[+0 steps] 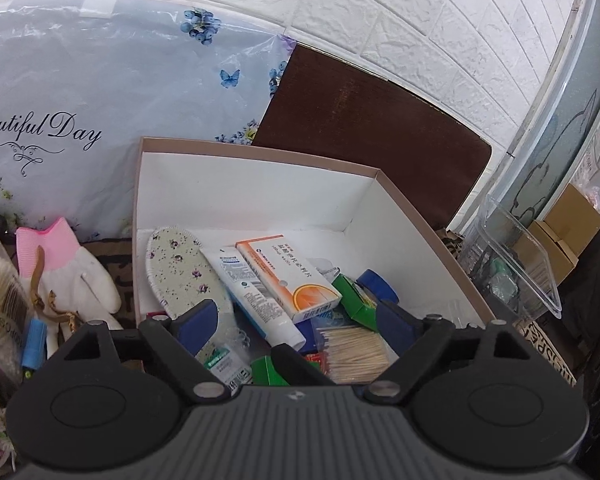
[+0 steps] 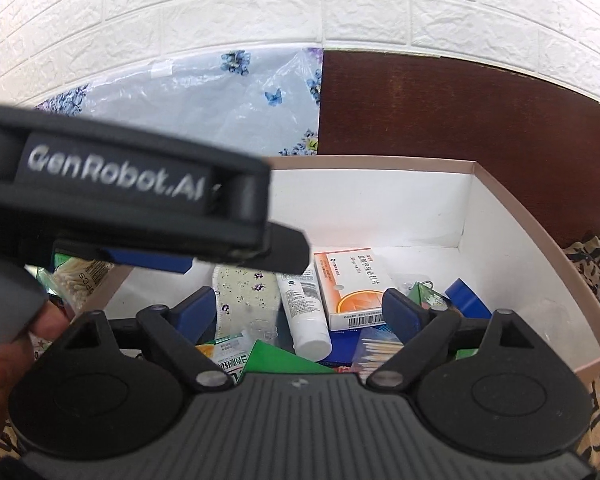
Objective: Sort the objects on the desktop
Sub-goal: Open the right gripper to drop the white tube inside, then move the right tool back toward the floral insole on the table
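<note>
Heaped at 9 o'clock outside the pink-rimmed white cardboard box [image 1: 260,196]: white fabric glove [image 1: 88,276], bagged cotton swabs [image 1: 0,288]. Left gripper [image 1: 296,316] spread wide, empty, over orange-and-white medicine carton [image 1: 288,276] and white tube [image 1: 256,292]. At 3 o'clock, right gripper [image 2: 300,308] equally wide, empty. Risk: crowded grippers colliding, scattering loose toothpicks [image 1: 356,352].

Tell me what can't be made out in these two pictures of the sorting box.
- Box front part: both wrist views, hidden behind each gripper's own body.
- Medicine carton small print: too small in both views.
- Left gripper: right wrist view, close and blurred, blocking what lies left of the box.
- Clear bin contents: left wrist view, distorted at the frame's edge.
</note>
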Tool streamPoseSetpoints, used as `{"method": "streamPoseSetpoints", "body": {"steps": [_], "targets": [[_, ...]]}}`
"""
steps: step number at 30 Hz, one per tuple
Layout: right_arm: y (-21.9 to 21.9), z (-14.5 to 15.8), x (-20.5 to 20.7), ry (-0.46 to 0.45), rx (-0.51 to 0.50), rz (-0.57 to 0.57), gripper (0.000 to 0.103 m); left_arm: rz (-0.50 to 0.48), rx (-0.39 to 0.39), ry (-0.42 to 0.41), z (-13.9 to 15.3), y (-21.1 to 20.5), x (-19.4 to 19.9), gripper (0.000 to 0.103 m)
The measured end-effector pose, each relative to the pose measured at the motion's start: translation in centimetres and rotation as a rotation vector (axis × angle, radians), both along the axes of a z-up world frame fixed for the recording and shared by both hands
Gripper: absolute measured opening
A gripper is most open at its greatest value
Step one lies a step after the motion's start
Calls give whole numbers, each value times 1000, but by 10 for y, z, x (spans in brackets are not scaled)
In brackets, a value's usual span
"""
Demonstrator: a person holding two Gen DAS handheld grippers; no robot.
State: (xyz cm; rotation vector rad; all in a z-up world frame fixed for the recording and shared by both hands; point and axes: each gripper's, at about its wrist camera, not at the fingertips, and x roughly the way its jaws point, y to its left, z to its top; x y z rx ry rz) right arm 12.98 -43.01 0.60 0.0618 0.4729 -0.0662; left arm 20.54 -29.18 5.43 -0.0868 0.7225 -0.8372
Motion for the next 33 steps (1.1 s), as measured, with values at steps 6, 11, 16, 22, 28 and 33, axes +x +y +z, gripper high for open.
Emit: {"method": "streamPoseSetpoints", "body": {"steps": [6,11,16,22,28,33], "targets": [[6,4,-17,-10,-18,8,88,4,-2,-7,3,8,-17,89],[12,8,-30,-23,-3,0,88,8,6,-17,7,15,-31,89],[21,11,-45,-36,4,9,89,14,14,-34,9,22,-48,89],[31,20,-51,-49,4,28,89,20,25,-48,8,33,-67,89],[42,24,-68,-55,5,42,89,41,12,-37,4,49,-84,89],[53,20,-81,-47,5,65,89,54,5,-37,-5,65,-103,89]]}}
